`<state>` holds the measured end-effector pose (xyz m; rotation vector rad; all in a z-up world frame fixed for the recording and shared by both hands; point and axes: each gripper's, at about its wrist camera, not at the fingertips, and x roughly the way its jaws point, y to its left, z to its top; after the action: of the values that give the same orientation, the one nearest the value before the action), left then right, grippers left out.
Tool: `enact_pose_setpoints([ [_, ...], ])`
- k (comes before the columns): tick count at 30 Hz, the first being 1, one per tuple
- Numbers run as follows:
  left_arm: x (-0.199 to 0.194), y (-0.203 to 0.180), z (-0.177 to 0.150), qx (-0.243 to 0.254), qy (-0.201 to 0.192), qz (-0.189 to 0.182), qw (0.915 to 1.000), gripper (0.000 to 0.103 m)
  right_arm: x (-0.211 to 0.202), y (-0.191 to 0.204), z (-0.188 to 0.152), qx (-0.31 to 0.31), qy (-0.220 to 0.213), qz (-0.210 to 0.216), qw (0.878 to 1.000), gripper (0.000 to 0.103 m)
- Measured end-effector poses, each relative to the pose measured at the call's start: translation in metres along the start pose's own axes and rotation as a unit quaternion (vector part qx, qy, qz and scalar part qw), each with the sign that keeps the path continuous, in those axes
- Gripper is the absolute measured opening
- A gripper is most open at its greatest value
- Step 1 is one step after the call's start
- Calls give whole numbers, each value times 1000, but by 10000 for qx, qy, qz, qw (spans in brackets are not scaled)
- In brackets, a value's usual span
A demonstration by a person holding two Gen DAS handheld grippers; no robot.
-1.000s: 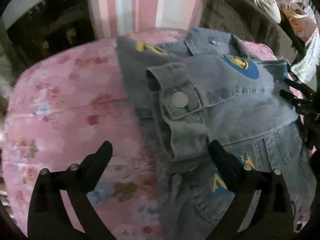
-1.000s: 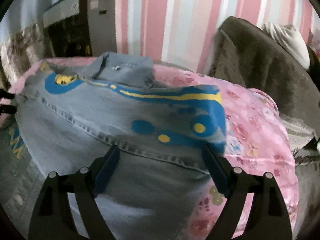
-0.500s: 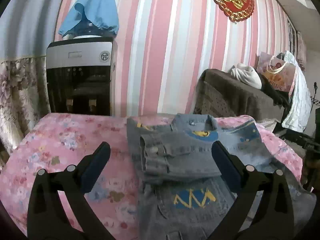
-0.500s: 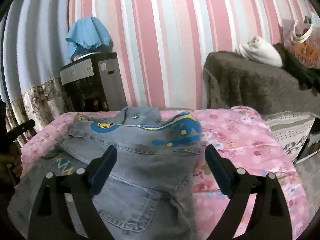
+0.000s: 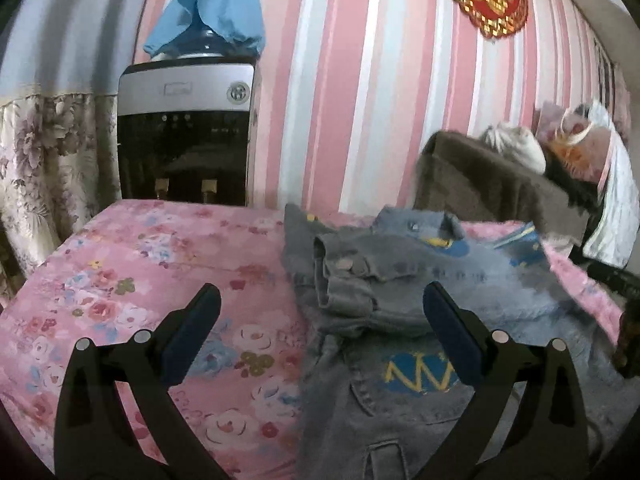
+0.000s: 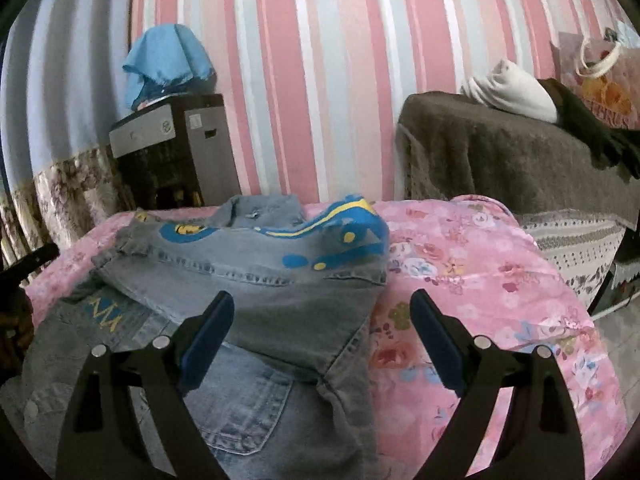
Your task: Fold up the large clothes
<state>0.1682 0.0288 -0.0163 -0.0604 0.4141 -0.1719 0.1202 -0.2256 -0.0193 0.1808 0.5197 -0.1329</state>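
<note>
A blue denim jacket (image 5: 404,304) with blue and yellow patches lies on the pink floral bedcover (image 5: 152,272), both sleeves folded in across its body. Its left cuff with a metal button (image 5: 352,268) lies on top. My left gripper (image 5: 320,332) is open and empty, held above the jacket's near left edge. In the right wrist view the jacket (image 6: 256,292) fills the left half, its right sleeve folded over. My right gripper (image 6: 322,340) is open and empty above the jacket's near right edge.
A water dispenser (image 5: 188,132) with a blue cloth on top stands behind the bed by the striped wall. A brown-covered sofa (image 6: 500,168) with a white bundle and a bag stands at the right. The bedcover (image 6: 480,280) lies bare right of the jacket.
Both grippers have pulled back and tilted up from close over the jacket, staying open and empty. The jacket lies as before with its sleeves folded in.
</note>
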Motion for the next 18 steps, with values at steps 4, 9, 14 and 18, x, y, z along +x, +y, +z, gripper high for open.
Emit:
enact_pose_setpoints([
  [4, -1, -5, -1, 128, -42, 91, 9999, 100, -2, 2, 0, -7, -33, -7, 10000, 90],
  [9, 1, -17, -1, 438, 21, 143, 9989, 100, 0, -3, -1, 134, 13, 98, 9999, 90],
  [14, -10, -31, 0, 890, -4, 270, 9957, 100, -25, -6, 6, 256, -17, -41, 9997, 90],
  [18, -58, -49, -7, 1538, -126, 297, 9876, 100, -86, -3, -4, -27, -146, -27, 9999, 90],
])
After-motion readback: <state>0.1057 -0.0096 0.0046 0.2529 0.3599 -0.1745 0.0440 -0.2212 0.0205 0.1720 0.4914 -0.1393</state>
